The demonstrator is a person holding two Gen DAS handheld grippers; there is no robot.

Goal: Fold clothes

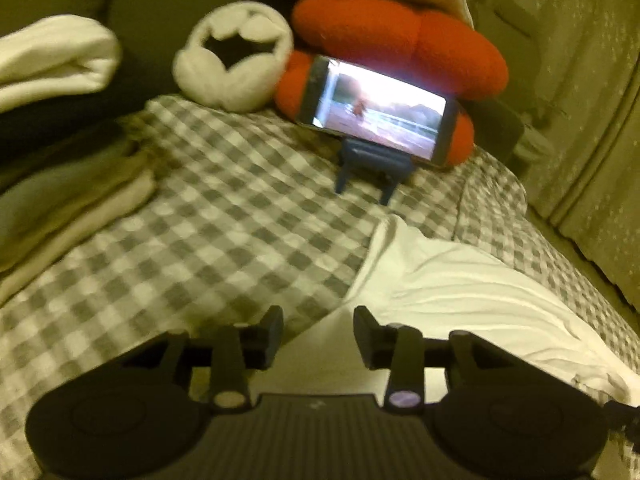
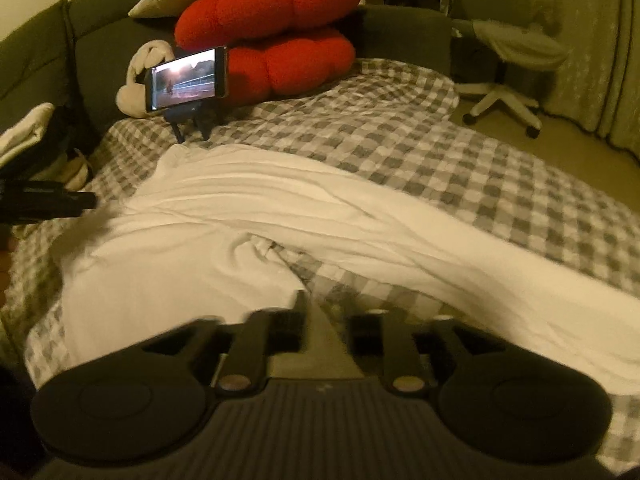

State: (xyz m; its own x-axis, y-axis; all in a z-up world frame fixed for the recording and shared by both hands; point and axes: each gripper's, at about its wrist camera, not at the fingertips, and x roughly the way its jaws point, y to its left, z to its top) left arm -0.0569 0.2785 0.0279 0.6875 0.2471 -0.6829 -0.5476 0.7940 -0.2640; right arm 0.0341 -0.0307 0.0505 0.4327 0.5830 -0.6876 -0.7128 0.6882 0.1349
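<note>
Both my grippers have their jaws spread wide with nothing in them: left gripper [image 1: 318, 330], right gripper [image 2: 326, 328]. The white garment [image 2: 248, 216] lies rumpled on the checkered bed [image 2: 400, 136] straight ahead of both, phone [image 2: 186, 78] propped beyond it.

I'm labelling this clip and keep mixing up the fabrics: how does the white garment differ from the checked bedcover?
The white garment is plain; the checked bedcover is patterned in grey and white squares. The garment is rumpled into long creases and lies on top; the bedcover lies flatter beneath it. The garment covers only part of the bed; the bedcover spans it. Both are soft cloth.
</note>
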